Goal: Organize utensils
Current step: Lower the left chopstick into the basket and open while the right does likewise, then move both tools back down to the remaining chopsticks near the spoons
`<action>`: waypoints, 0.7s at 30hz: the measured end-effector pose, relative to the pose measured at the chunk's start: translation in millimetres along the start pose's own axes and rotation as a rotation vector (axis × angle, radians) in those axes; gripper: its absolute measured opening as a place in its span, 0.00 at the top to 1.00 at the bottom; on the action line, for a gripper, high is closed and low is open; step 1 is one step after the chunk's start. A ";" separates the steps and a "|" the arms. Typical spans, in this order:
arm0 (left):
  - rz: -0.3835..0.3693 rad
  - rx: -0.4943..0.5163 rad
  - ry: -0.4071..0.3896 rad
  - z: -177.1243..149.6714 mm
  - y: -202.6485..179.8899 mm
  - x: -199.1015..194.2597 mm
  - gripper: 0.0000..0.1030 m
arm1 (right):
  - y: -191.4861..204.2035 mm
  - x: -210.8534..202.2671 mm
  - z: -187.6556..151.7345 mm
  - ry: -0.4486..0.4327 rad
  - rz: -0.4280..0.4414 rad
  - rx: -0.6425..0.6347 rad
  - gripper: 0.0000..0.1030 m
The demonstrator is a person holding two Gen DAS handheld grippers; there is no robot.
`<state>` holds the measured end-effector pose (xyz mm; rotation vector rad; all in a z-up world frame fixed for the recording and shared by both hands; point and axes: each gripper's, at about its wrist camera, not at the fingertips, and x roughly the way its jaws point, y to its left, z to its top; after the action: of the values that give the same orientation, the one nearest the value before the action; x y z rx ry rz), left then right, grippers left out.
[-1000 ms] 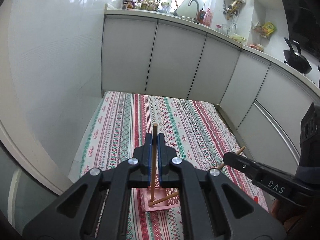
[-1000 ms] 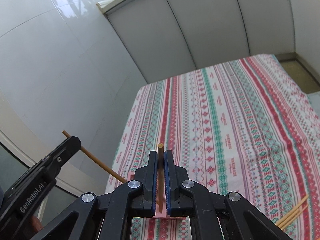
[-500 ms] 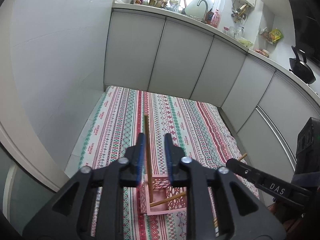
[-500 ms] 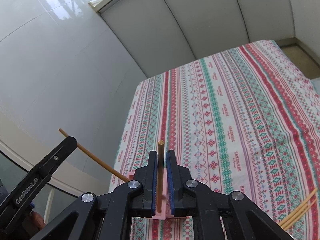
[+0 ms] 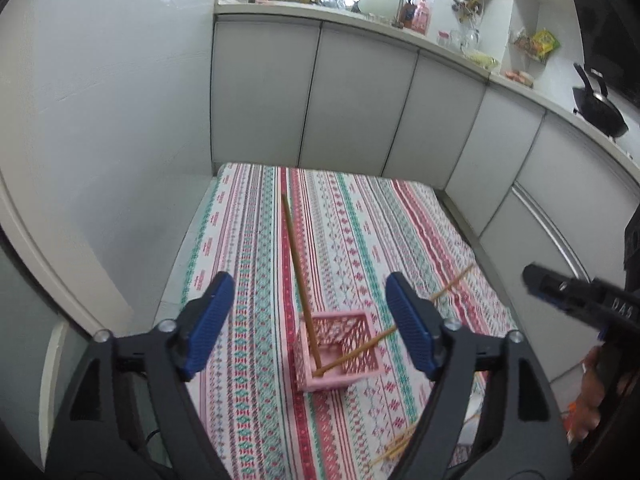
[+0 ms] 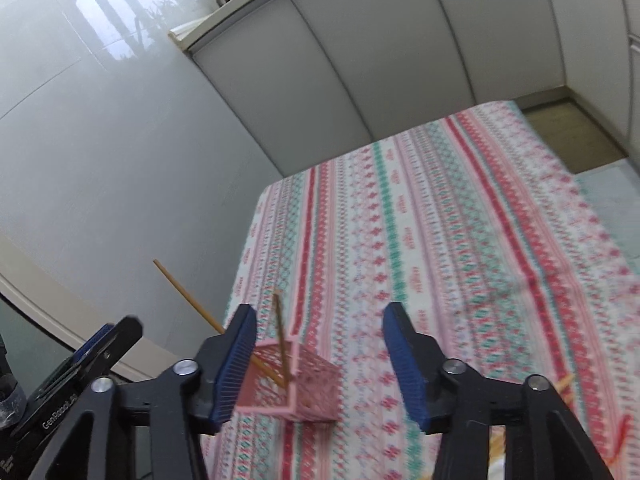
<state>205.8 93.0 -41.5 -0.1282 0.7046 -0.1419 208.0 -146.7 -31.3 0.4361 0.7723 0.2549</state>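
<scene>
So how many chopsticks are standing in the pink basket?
2: one chopstick leans back-left, the other chopstick leans right over the pink basket rim. More lie loose on the cloth.

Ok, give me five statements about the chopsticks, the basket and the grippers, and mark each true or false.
1. Two chopsticks stand in the pink basket. True.
2. The left hand-held gripper is shut on a chopstick. False: its jaws have just been opening and stand apart, clear of the chopstick.
3. The right hand-held gripper is open. True: its jaws have just been opening and no pad touches the chopstick.
4. The basket lies tipped on its side. False: it stands upright on the striped cloth.
5. No chopsticks are left on the cloth. False: loose chopsticks lie near its front edge.
</scene>
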 end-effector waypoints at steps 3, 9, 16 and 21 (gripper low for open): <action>0.000 0.042 0.068 -9.3 -5.0 -1.5 0.20 | -18.6 -17.8 -2.4 0.014 -0.053 0.000 0.31; 0.003 0.130 0.192 -32.8 -22.4 3.7 0.19 | -60.4 -28.3 -16.2 0.118 -0.150 0.044 0.25; -0.060 0.234 0.266 -58.0 -57.4 4.8 0.19 | -106.7 -29.1 -43.9 0.247 -0.225 0.114 0.23; -0.133 0.307 0.341 -80.0 -93.8 16.9 0.19 | -139.6 -23.9 -57.5 0.318 -0.267 0.169 0.23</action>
<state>158.2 -7.6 -97.2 0.1479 1.0049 -0.4041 159.0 -262.3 -118.5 0.4518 1.1584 0.0070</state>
